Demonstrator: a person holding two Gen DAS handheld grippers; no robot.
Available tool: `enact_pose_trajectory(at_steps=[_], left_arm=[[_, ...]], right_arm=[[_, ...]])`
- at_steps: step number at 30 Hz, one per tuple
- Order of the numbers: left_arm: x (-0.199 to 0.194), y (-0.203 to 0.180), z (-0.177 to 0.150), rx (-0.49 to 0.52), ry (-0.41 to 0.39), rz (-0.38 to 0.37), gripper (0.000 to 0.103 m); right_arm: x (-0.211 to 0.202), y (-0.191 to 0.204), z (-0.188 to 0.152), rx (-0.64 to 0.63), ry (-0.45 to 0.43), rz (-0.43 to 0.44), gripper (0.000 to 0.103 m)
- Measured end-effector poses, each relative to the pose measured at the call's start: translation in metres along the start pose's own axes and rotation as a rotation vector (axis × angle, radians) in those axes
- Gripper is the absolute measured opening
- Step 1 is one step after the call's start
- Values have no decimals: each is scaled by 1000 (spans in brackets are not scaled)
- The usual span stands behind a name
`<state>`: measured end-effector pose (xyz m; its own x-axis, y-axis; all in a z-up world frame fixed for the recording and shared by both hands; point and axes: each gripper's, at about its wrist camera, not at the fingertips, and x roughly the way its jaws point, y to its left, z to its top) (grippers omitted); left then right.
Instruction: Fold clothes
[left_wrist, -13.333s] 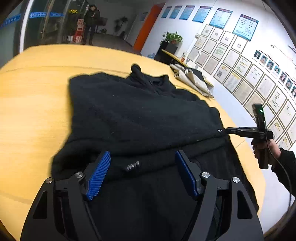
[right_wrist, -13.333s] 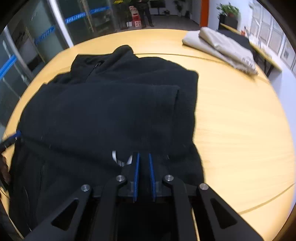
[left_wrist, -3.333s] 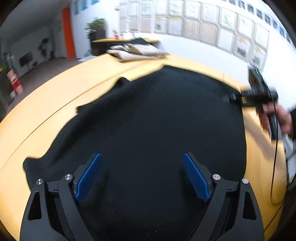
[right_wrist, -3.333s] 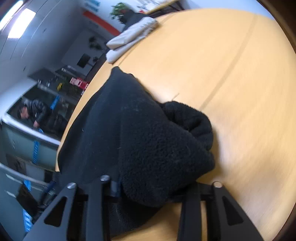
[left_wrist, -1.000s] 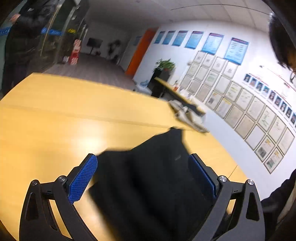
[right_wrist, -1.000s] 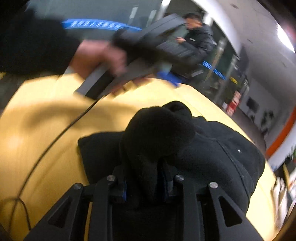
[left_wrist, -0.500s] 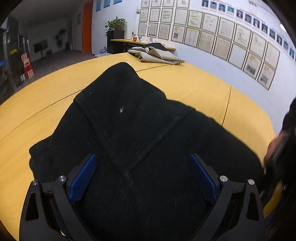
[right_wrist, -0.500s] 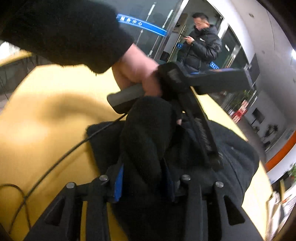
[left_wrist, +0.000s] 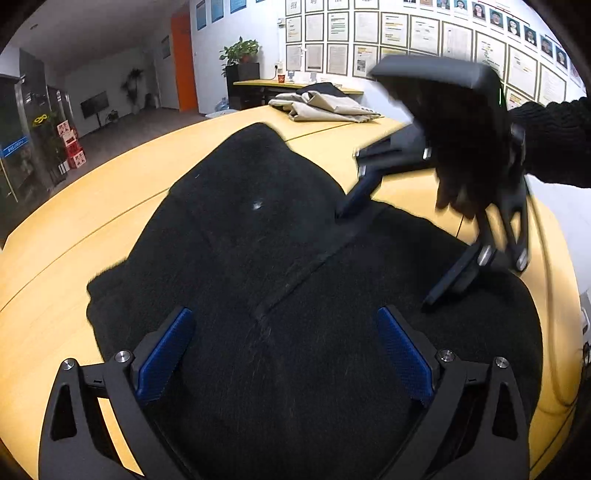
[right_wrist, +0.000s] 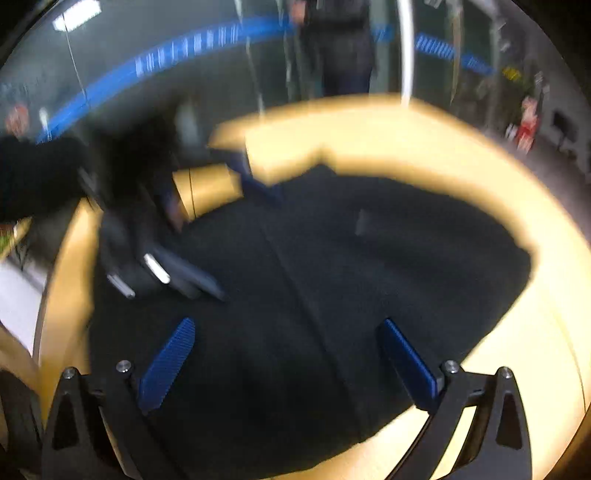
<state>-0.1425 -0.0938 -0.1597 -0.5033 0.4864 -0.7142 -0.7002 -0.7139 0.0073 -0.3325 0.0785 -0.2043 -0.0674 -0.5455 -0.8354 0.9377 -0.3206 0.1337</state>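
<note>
Left wrist view: the left gripper (left_wrist: 282, 354) has its jaws spread wide with nothing between the blue pads (left_wrist: 164, 356). It hangs over the black fleece garment (left_wrist: 280, 258), which lies folded in a compact heap on the yellow table (left_wrist: 48, 266), directly ahead of and beneath the fingers. A seam runs diagonally across the top layer. Ahead and to the right, the right gripper (left_wrist: 384, 254) also stands parted, one fingertip at the garment's far edge, the other on the fabric nearer the camera; whether they press in I cannot tell. The hand (left_wrist: 461, 184) holding it is dark and blurred. Only this view shows the beige clothing (left_wrist: 325, 105) piled far ahead on the table, a potted plant (left_wrist: 240, 50) and framed papers (left_wrist: 369, 27) on the wall.

Right wrist view: heavily blurred. Jaws wide, nothing held; garment below and ahead. The left gripper appears ahead-left, smeared, over the fabric. Only here: a glass wall with a blue stripe (right_wrist: 177, 51) and a standing person (right_wrist: 340, 48) beyond the table.
</note>
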Motion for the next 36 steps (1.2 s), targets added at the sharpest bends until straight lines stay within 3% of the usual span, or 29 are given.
enact_pose_trajectory(at_steps=[3, 7, 10, 12, 15, 17, 21, 28, 33, 36], left_arm=[[-6, 0, -3, -14, 2, 10, 100], [-43, -5, 13, -36, -64, 82, 100], [-84, -25, 28, -37, -147, 42, 100], [-105, -48, 32, -15, -172, -36, 100], [-106, -84, 22, 40, -131, -150, 100], [-86, -98, 3, 38, -42, -183, 100], [-55, -91, -36, -66, 46, -171, 99], [-48, -72, -51, -68, -3, -190, 99], [-57, -78, -43, -102, 31, -159, 99], [-79, -60, -36, -299, -4, -145, 99]], right_arm=[[7, 4, 2, 24, -7, 8, 103], [5, 9, -3, 55, 34, -5, 102], [0, 20, -12, 91, 58, -14, 102], [-4, 28, -19, 118, 67, -19, 102], [-10, 42, -28, 139, 72, -15, 102], [-14, 49, -34, 149, 72, -14, 102], [-21, 48, -40, 163, 67, -8, 103], [-24, 47, -39, 169, 81, -19, 103], [-29, 48, -39, 179, 98, -47, 103], [-44, 50, -42, 189, 70, -94, 103]])
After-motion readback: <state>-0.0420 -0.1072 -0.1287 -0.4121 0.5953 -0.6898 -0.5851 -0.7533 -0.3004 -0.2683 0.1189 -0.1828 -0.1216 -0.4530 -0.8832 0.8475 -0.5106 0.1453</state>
